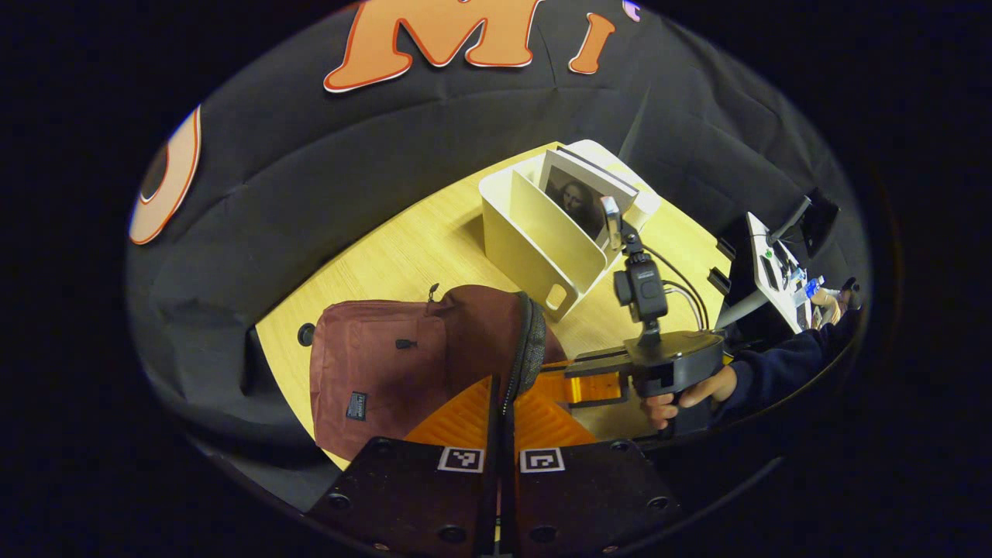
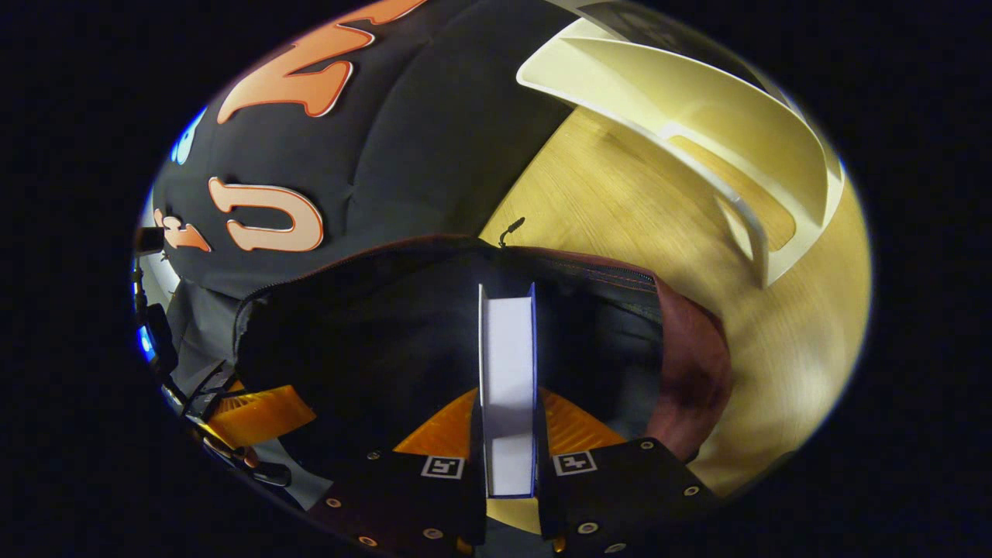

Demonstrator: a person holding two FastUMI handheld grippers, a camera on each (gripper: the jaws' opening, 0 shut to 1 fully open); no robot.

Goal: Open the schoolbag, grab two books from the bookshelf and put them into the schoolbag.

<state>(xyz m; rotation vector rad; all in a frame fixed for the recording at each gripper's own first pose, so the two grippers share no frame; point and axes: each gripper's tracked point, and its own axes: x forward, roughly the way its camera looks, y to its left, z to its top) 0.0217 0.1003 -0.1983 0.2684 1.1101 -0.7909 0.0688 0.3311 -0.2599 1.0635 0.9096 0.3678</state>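
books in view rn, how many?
2. One book is clamped in the right tool, over the open bag. One more book stands in the white shelf. Others may be hidden behind it or inside the bag.

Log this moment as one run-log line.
left gripper: shut on schoolbag rim | right gripper: shut on book, at open bag | bookshelf: one book left

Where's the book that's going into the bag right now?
In the right gripper view, the book stands edge-on between the right gripper fingers, just over the schoolbag opening, left of the bookshelf.
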